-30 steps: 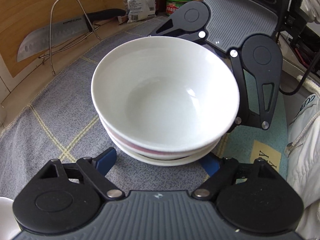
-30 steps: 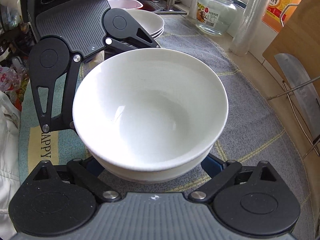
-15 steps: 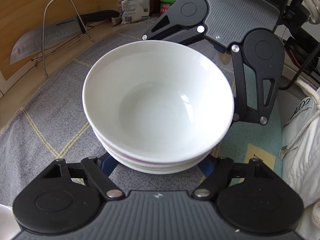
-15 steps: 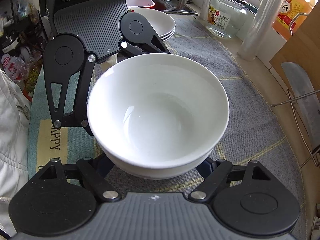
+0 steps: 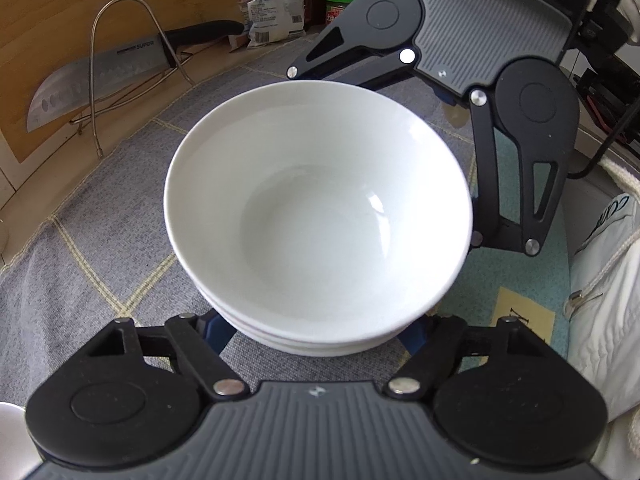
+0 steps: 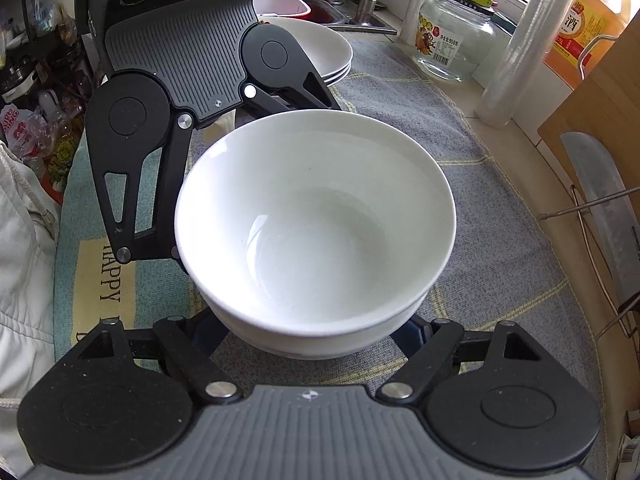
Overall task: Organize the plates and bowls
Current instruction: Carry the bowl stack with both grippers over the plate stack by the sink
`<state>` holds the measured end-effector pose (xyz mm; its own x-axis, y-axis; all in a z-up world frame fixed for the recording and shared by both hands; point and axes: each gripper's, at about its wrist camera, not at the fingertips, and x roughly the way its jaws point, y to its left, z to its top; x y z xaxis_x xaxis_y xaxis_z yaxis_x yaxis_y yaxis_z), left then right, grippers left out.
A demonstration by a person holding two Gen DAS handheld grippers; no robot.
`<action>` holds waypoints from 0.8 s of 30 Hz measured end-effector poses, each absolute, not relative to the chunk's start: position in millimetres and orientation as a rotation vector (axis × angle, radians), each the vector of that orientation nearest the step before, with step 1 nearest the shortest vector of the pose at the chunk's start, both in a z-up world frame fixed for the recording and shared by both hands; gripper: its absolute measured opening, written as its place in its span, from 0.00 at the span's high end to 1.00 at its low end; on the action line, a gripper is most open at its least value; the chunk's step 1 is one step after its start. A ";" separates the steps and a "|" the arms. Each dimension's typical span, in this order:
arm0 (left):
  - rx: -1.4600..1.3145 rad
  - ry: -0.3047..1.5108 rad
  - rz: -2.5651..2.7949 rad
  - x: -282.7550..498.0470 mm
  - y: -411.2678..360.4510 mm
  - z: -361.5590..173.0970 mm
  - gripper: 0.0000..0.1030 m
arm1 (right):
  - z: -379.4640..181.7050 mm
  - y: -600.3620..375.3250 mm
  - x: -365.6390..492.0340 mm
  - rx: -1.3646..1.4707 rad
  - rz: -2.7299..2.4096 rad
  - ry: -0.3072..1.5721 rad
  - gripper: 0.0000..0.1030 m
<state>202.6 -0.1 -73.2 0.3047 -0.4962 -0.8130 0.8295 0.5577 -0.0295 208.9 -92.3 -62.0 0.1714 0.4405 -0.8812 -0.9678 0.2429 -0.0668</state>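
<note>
On the grey checked mat (image 5: 92, 240) sits a stack of white bowls (image 5: 316, 216), with both grippers closed in on it from opposite sides.

Left gripper (image 5: 316, 328) — angled steeply downward, its 2 blue fingers (image 5: 218, 330) disappear under the widest rim and press against the lower bowls of the stack. Jaws drawn in as far as the stack allows, clamped on its sides; actual pad contact is hidden by the top bowl's overhang.

Right gripper (image 6: 316, 330) — same attitude, pitched steeply down from the far side, blue fingers (image 6: 412, 332) tucked beneath the rim and bearing on the stack's lower wall. Jaws likewise pinching the bowls.

Each wrist view shows the opposing gripper's black linkage reaching down behind the stack, so the 2 tools face each other across it.

Whether the stack's base rests on the mat or is just clear of it cannot be told.

Surroundings: a cleaver (image 5: 100, 76) propped in a wire rack (image 5: 96, 80) against a wooden board; a second stack of white dishes (image 6: 332, 56) well behind the left gripper; a glass jar (image 6: 452, 40) near the window.
</note>
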 end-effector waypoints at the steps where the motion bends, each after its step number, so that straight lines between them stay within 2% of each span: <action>1: 0.440 0.884 -0.911 200.5 0.1 -72.5 0.23 | -61.7 -91.9 208.0 -0.761 1.150 0.870 0.15; 24: 0.441 0.897 -0.721 150.9 47.4 -21.0 0.23 | -18.6 -42.3 184.7 -0.823 1.265 0.749 0.15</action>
